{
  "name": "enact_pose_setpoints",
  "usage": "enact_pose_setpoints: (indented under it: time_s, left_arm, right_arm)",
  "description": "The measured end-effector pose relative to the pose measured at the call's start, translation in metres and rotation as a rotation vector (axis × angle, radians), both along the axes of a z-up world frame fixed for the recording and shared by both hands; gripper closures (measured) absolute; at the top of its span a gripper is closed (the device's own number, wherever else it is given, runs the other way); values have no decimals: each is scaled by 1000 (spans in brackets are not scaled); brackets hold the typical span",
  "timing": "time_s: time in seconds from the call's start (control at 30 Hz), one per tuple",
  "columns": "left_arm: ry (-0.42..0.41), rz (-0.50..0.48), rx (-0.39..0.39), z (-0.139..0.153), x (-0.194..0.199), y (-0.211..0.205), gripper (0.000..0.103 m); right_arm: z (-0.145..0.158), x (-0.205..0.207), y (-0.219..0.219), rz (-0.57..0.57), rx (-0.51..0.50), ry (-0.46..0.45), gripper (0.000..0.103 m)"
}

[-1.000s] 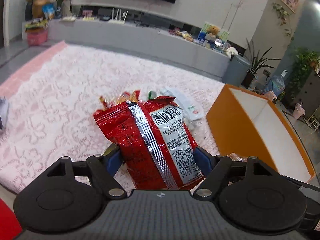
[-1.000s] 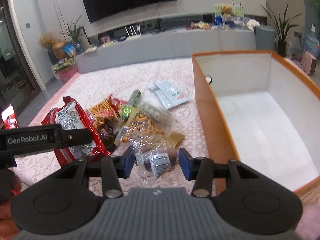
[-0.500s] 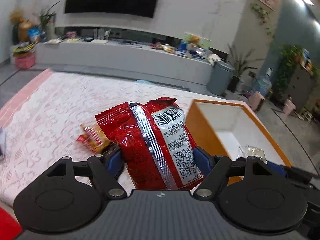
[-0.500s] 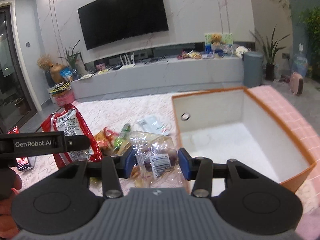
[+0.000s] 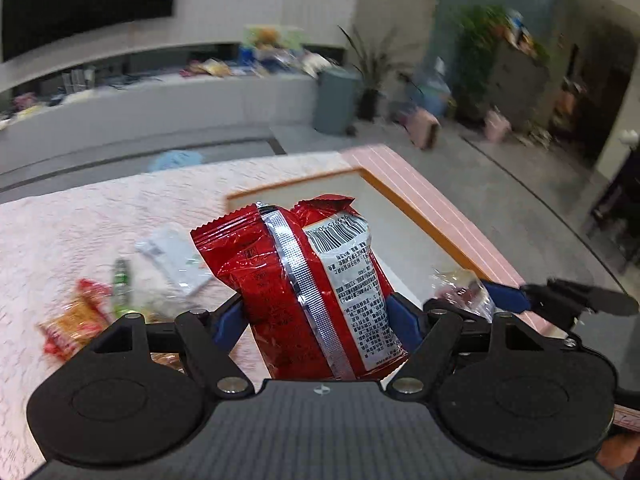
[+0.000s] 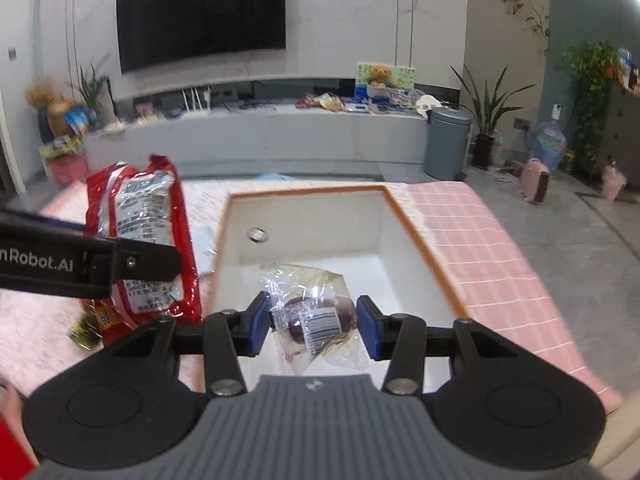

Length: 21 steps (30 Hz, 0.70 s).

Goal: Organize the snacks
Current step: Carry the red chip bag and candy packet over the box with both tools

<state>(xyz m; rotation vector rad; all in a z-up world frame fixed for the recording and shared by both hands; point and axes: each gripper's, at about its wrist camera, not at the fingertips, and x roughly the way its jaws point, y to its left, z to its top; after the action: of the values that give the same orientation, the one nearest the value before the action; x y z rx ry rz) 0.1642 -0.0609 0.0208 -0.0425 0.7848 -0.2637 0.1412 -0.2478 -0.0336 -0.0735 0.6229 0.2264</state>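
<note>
My left gripper (image 5: 314, 320) is shut on a tall red snack bag (image 5: 280, 280) with a silver seam, held upright over the near left edge of the orange-rimmed white box (image 5: 420, 220). My right gripper (image 6: 314, 326) is shut on a clear packet (image 6: 316, 312) with a dark red snack and a barcode label, and it hangs above the inside of the box (image 6: 420, 248). The right wrist view shows the red bag (image 6: 140, 240) and the left gripper's arm (image 6: 80, 264) at the left. The clear packet (image 5: 456, 284) appears at the right of the left wrist view.
Several loose snacks lie on the pink lace cloth left of the box: an orange-red packet (image 5: 76, 316), a green one (image 5: 120, 280) and a white one (image 5: 172, 256). A pink checked cloth (image 6: 480, 240) runs to the table's right edge. A grey bin (image 6: 446, 142) stands beyond.
Both grippers have risen off the cloth with their snacks and swung right toward the box. The clear packet now hangs over the box's inside, and the red bag sits by its left rim.
</note>
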Motion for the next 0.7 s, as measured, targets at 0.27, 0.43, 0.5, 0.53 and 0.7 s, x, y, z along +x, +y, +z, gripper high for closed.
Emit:
enact_pose_setpoints:
  time_s: [0.27, 0.43, 0.5, 0.53, 0.7]
  left_arm:
    - [114, -125, 60, -19, 43, -33, 18]
    - [160, -187, 154, -35, 62, -52, 18]
    - [186, -206, 167, -42, 69, -58, 18]
    - [200, -217, 178, -47, 72, -60, 18]
    - [253, -229, 213, -66, 84, -65, 18]
  right_arm:
    - [-18, 41, -24, 22, -113, 119, 58]
    - [-32, 65, -33, 35, -122, 205, 58]
    - [-37, 70, -34, 43, -139, 228, 58]
    - [-41, 73, -34, 50, -147, 242, 58]
    - [-50, 81, -30, 73, -180, 294, 58]
